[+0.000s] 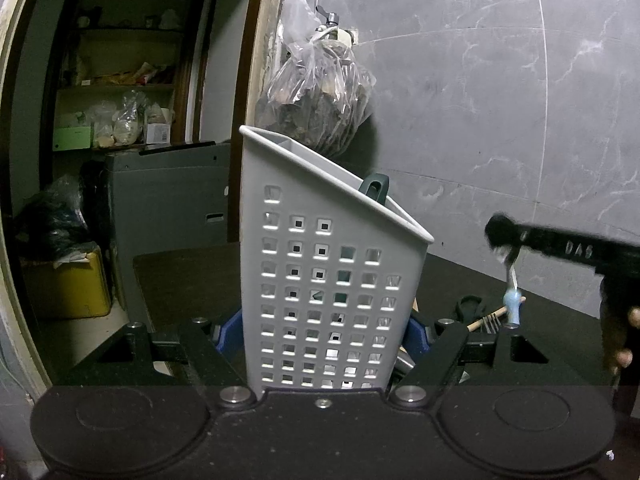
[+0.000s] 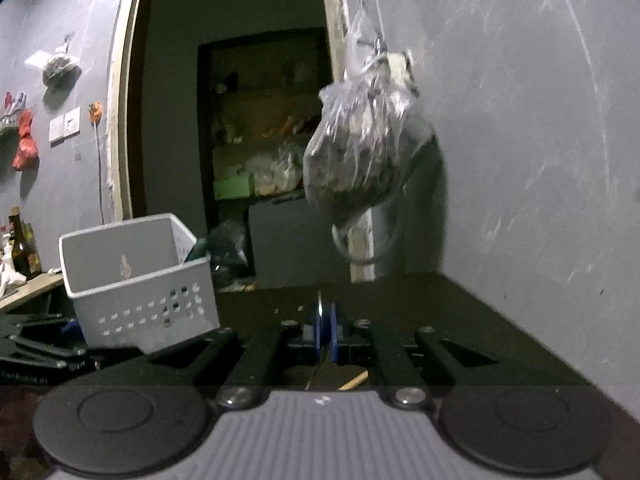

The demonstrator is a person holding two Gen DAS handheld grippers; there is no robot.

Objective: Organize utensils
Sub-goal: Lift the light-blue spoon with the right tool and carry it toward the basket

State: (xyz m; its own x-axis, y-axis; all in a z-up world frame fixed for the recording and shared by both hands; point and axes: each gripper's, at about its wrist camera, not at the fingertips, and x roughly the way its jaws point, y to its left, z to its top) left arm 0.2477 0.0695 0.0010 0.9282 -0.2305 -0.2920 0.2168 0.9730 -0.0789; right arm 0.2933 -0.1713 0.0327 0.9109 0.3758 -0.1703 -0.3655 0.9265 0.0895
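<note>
My left gripper (image 1: 324, 336) clamps the caddy (image 1: 328, 264), one green handle (image 1: 375, 189) inside; right gripper (image 2: 326, 332) pinches a blue-handled utensil (image 1: 513, 306); fork (image 1: 491, 323) at four o'clock waits.

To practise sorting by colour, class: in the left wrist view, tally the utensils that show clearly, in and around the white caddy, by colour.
Dark green handle, in the caddy: 1
Pale blue utensil, hanging from the right gripper: 1
Wooden stick: 1
Silver fork: 1
Black handle: 1
Total: 5
</note>
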